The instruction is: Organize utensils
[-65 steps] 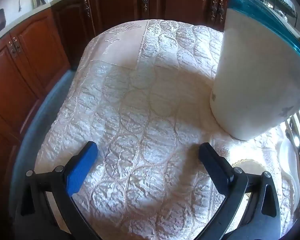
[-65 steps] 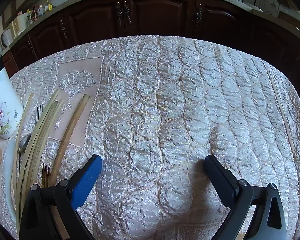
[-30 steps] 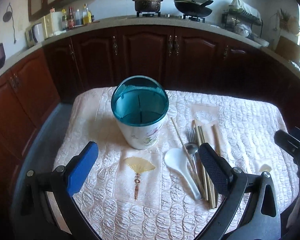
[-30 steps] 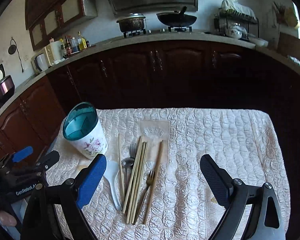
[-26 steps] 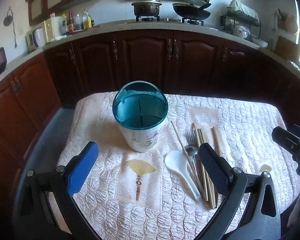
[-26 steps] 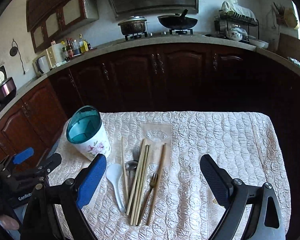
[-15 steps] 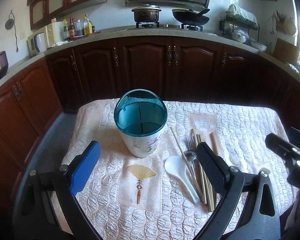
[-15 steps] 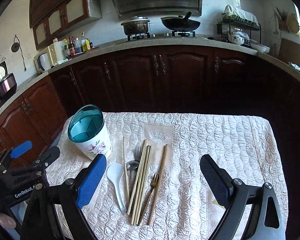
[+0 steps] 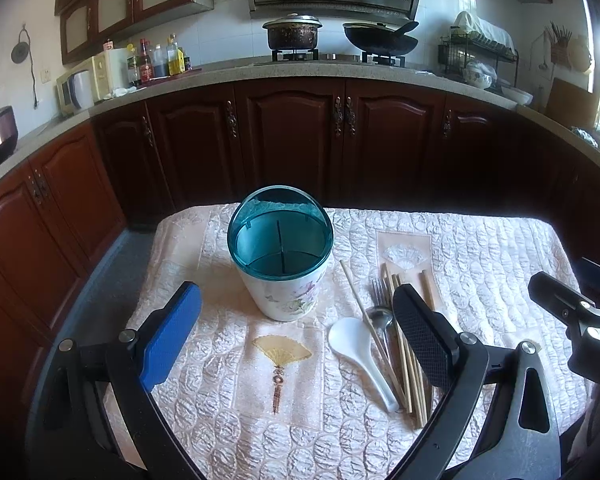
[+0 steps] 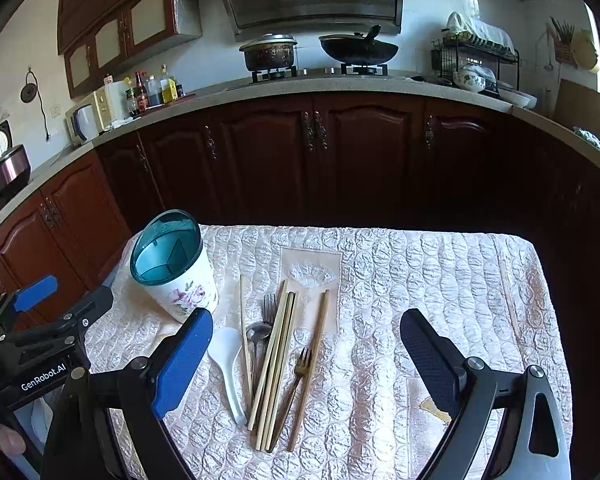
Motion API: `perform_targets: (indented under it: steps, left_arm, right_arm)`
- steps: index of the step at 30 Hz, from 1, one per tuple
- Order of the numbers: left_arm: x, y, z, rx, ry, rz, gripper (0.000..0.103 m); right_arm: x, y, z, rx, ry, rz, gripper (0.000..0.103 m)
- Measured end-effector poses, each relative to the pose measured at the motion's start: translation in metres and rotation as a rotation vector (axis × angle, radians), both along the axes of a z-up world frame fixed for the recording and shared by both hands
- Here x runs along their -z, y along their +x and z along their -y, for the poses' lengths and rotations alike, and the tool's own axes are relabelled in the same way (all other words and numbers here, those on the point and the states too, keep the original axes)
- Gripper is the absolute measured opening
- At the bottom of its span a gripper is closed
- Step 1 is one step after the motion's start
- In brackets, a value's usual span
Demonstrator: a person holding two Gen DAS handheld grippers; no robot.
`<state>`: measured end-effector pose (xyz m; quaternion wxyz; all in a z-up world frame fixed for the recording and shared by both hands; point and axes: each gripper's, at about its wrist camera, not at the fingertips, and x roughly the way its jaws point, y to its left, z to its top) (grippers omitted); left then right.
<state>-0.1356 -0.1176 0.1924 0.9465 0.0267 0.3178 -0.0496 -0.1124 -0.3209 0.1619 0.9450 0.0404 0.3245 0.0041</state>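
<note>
A white floral utensil holder (image 9: 283, 258) with a teal divided rim stands upright on the quilted table; it also shows in the right wrist view (image 10: 175, 266). To its right lie a white spoon (image 9: 360, 350) (image 10: 227, 364), several wooden chopsticks (image 10: 274, 364), a steel fork and spoon (image 10: 262, 322) and a gold fork (image 10: 298, 376). My left gripper (image 9: 294, 340) is open and empty, held above the table's near edge. My right gripper (image 10: 306, 358) is open and empty, above the utensils.
The pale quilted cloth (image 10: 440, 300) covers a small table. Dark wood cabinets (image 9: 300, 140) and a counter with a pot and a wok (image 9: 378, 40) run behind. A dish rack (image 10: 476, 60) stands at the back right.
Both grippers have risen and pulled back from close over the cloth, so the whole table and kitchen now show. Both stay open. In the last half second they barely moved.
</note>
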Motion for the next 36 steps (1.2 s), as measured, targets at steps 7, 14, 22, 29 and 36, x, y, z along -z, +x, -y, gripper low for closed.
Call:
perform_targets:
  steps: [7, 14, 22, 29, 36]
  left_arm:
    - [0.0006, -0.0015, 0.0012, -0.008, -0.003, -0.003, 0.097]
    - [0.0017, -0.0021, 0.0012, -0.01, -0.017, -0.011, 0.097]
    - [0.0021, -0.0042, 0.0036, -0.006, -0.017, -0.011, 0.097]
    - [-0.0005, -0.0066, 0.0057, -0.004, -0.017, -0.002, 0.097]
    - [0.0004, -0.0066, 0.0069, -0.001, -0.015, -0.005, 0.097]
  right_arm:
    - [0.0025, 0.0006, 0.0005, 0.004, -0.001, -0.001, 0.094]
    - [0.0051, 0.001, 0.0001, 0.008, -0.001, -0.004, 0.094]
    - [0.0064, 0.0009, -0.0008, 0.008, -0.003, -0.009, 0.094]
    - [0.0078, 0.0006, -0.0021, 0.008, -0.006, -0.01, 0.094]
    - [0.0084, 0.0, -0.0019, 0.01, -0.004, -0.011, 0.094]
